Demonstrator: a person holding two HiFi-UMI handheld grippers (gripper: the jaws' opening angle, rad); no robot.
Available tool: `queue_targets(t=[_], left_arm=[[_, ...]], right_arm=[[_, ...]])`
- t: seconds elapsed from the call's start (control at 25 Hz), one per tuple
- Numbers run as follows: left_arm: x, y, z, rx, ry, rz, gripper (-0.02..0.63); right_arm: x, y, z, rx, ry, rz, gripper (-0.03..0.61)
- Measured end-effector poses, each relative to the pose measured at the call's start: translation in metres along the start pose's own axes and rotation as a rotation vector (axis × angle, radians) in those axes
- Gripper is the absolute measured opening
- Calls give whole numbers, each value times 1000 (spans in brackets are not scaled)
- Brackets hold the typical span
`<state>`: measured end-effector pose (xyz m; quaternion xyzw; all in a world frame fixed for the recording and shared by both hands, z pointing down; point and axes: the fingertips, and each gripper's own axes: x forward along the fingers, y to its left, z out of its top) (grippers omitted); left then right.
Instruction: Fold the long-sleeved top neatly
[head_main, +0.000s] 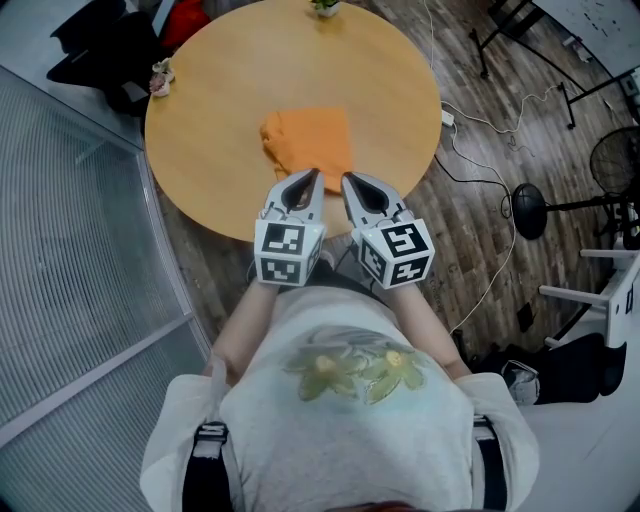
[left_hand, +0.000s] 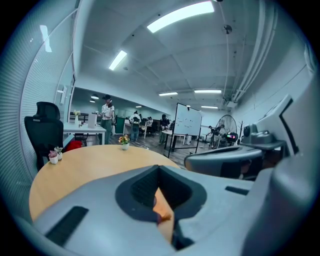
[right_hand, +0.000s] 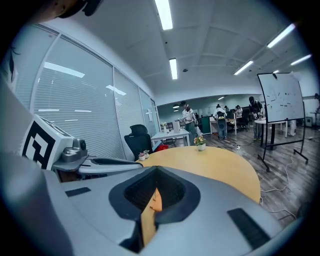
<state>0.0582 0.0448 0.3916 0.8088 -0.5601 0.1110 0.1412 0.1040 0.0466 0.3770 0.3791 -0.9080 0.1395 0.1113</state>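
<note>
Orange cloth top (head_main: 308, 138) lies folded at the round wooden table's (head_main: 200, 110) near edge; your left gripper (head_main: 315, 174) and right gripper (head_main: 346, 178) hover clenched, seemingly empty: folding seems done.

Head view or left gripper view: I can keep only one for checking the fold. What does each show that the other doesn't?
Head view only: the whole orange top, folded into a rough rectangle, with the left gripper and right gripper tips at its near edge. Left gripper view only: ceiling lights and people at distant desks. Both: the round wooden table, the small flower pot at its far edge, and some orange cloth.
</note>
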Motion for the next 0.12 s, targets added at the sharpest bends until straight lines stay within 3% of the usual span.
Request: queue_targets(t=[0.12], left_arm=[[1, 4, 0, -5, 6, -2, 3]], right_arm=[[4, 1, -1, -3, 11, 3, 18]])
